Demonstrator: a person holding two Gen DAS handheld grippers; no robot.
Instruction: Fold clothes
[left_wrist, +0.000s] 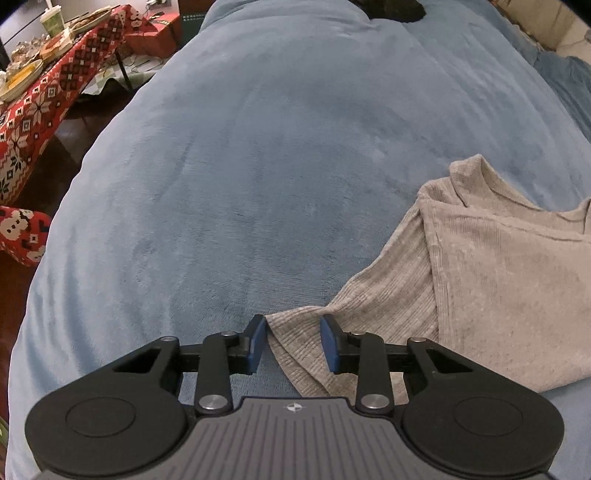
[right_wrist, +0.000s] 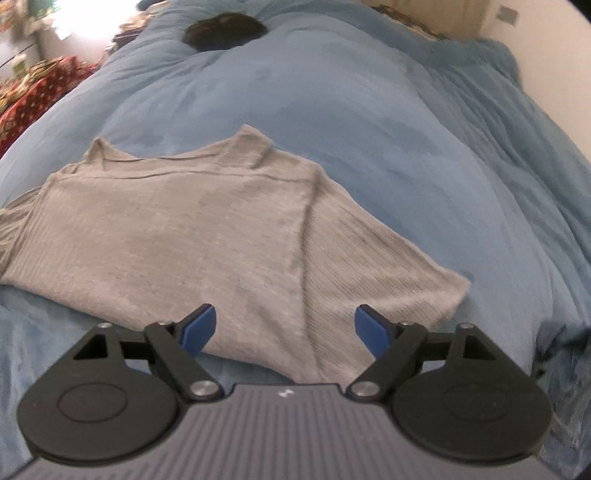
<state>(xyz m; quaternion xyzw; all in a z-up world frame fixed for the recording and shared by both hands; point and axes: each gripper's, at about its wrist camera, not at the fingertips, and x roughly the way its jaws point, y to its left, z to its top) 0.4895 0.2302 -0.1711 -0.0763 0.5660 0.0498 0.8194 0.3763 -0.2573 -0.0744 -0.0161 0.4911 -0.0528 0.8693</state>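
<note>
While the blue blanket (left_wrist: 229, 155) covers the whole bed and fills most of both views, a table (left_wrist: 44, 96) under a red patterned cloth stands at its far left edge. Grey ribbed sweater (right_wrist: 177, 236) lies flat on the blanket, neckline away from the cameras, sleeves spread to either side. Dark garment (right_wrist: 225, 31) sits at the bed's far end, well apart. Left tongs (left_wrist: 293, 341), narrowly parted, straddle the left sleeve tip. Right tongs (right_wrist: 284, 330), wide apart and holding nothing, hover over the hem beside the right sleeve
</note>
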